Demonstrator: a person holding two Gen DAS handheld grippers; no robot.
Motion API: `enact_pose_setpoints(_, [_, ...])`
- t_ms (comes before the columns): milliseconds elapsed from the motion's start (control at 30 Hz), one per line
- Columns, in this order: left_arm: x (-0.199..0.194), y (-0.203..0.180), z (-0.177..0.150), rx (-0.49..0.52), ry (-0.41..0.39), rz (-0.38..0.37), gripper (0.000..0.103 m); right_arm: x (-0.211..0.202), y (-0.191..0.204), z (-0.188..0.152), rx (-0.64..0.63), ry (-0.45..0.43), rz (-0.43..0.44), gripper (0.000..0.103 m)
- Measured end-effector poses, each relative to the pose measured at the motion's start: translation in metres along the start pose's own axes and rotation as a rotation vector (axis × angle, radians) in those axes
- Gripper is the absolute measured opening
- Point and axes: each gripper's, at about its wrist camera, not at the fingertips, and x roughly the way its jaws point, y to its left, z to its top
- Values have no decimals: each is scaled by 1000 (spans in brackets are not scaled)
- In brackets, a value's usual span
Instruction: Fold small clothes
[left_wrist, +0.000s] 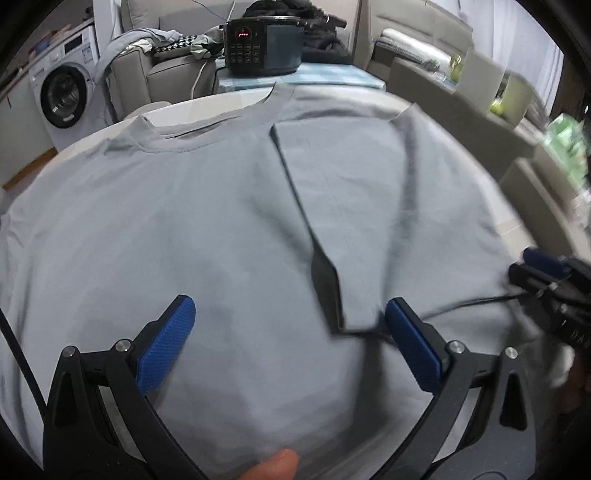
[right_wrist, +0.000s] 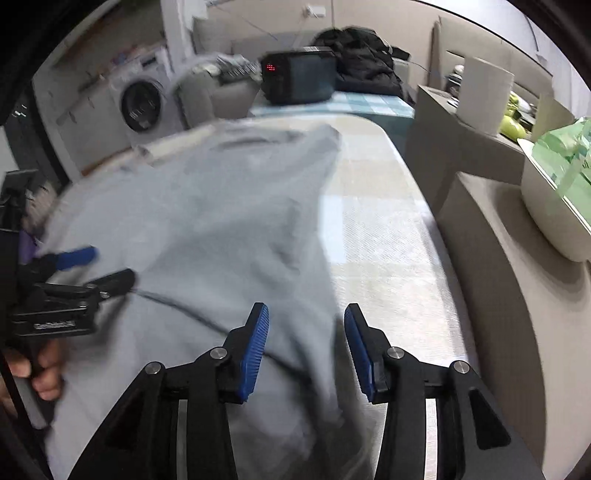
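Note:
A grey T-shirt (left_wrist: 184, 206) lies flat on the table with its collar at the far side. Its right side is folded over the middle, and the folded edge (left_wrist: 295, 192) runs from near the collar toward me. My left gripper (left_wrist: 290, 314) is open above the lower middle of the shirt, holding nothing. My right gripper (right_wrist: 304, 314) is open over the shirt's right folded edge (right_wrist: 325, 258), holding nothing. The right gripper also shows at the right edge of the left wrist view (left_wrist: 539, 273). The left gripper shows at the left of the right wrist view (right_wrist: 96, 269).
The table (right_wrist: 384, 229) has a pale checked cover showing right of the shirt. A black cooker (left_wrist: 262, 44) stands beyond the far edge. A washing machine (left_wrist: 62, 92) is at the far left. A white tub (right_wrist: 554, 206) and boxes sit on a counter at the right.

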Motion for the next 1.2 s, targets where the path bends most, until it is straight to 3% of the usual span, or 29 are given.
enact_pose_setpoints(67, [-5,-3,-2,12,-27,-28,102,-5,7,-2,-43,-22,39,44])
enact_pose_setpoints(133, [0,-11,-4,52,-3,10,102,1,16,-2,-85,-8,46,44])
enact_pose_setpoints(167, [6,-11,-6,62,24,36,103,7,17,-3,-96,22,29,44])
enact_pose_setpoints(333, [-19,7,-11,-11,-2,-12,102,-2,-4,-14,-37,74,-93,44])
enact_pose_setpoints(533, [-86,42,-40,-55,-75,-9,102,-77,7,-16,-28,-73,-55,46])
enact_pose_setpoints(567, [-99,48,-48,-60,-87,-3,102,-92,15,-15,-34,-100,-53,48])
enact_pose_setpoints(800, [-189,96,-97,-111,-162,51,102,-189,90,-6,-104,-260,33,87])
enact_pose_setpoints(967, [-239,158,-131,-219,-222,105,102,-199,155,1,-153,-291,159,88])
enact_pose_setpoints(1133, [-257,229,-160,-393,-262,222,102,-167,222,16,-168,-270,267,88])
enact_pose_setpoints(1200, [-253,258,-168,-461,-245,231,102,-148,247,20,-181,-283,303,88])
